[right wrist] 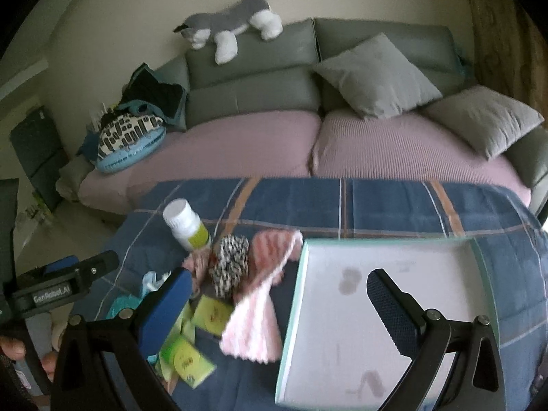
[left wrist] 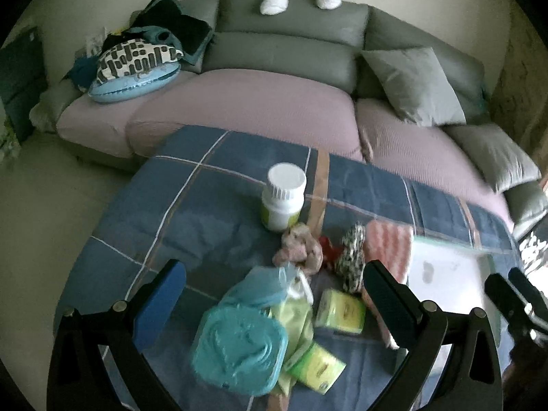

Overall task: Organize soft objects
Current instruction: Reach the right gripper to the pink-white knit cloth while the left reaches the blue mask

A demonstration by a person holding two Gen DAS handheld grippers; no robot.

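Note:
On the blue plaid cloth (left wrist: 212,212) lies a cluster of soft items: a pink striped knit cloth (left wrist: 388,248) (right wrist: 255,311), a black-and-white scrunchie (left wrist: 352,257) (right wrist: 229,263) and a pale pink scrunchie (left wrist: 299,250) (right wrist: 197,265). A shallow white tray with a mint rim (right wrist: 383,325) (left wrist: 445,270) sits right of them, nothing in it. My left gripper (left wrist: 274,291) hovers open above a teal plastic bag (left wrist: 239,339). My right gripper (right wrist: 279,294) is open over the tray's left edge and the knit cloth.
A white pill bottle (left wrist: 284,202) (right wrist: 186,224) stands behind the cluster. Green-yellow boxes (left wrist: 339,311) (right wrist: 186,359) lie near the front. Beyond is a sofa with pink seat covers (right wrist: 274,140), grey cushions (right wrist: 373,75), a plush dog (right wrist: 229,27) and piled clothes (left wrist: 150,44).

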